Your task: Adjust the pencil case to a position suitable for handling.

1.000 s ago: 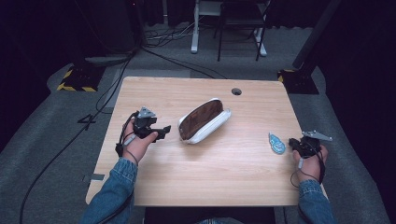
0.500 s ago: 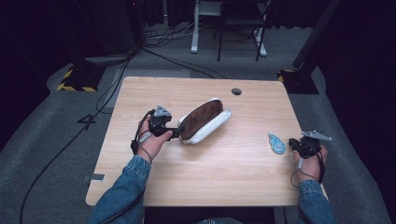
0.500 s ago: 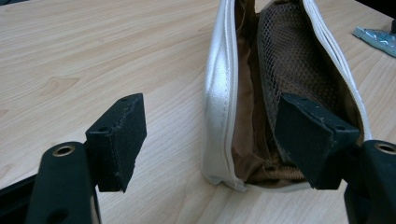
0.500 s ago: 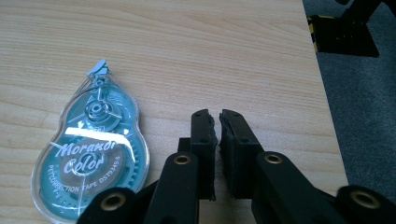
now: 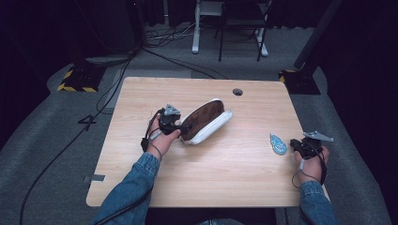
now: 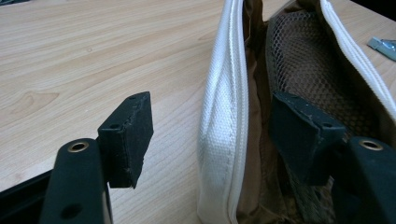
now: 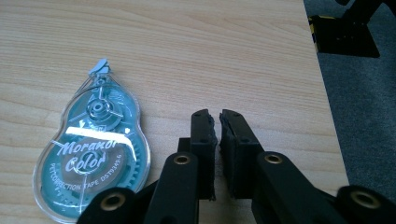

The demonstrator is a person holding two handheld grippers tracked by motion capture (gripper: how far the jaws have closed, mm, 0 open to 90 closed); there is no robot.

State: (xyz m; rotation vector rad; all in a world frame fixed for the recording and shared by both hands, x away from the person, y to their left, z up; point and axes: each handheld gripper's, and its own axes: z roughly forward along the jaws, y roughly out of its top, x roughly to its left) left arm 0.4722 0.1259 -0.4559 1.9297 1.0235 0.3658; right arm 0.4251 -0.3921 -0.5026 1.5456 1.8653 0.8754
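Left gripper (image 5: 180,126): jaws astride the near white wall of the open pouch (image 5: 206,123) at table (image 5: 225,183) centre, just been closing, not yet pressing; pouch unfilled; correction tape (image 5: 278,144) lies right; right gripper (image 5: 296,144): clenched empty beside it; pick-up and stowing remain.

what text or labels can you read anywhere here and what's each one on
"Morandi Color" – white script on the clear teal correction tape dispenser lying on the table, seen in the right gripper view; the letters are partly under glare, so the last ones of the first word are uncertain.
"CORRECTION TAPE DST9245-6" – small white line under it on the same dispenser; the code is hard to make out.
The white pouch carries no readable text.
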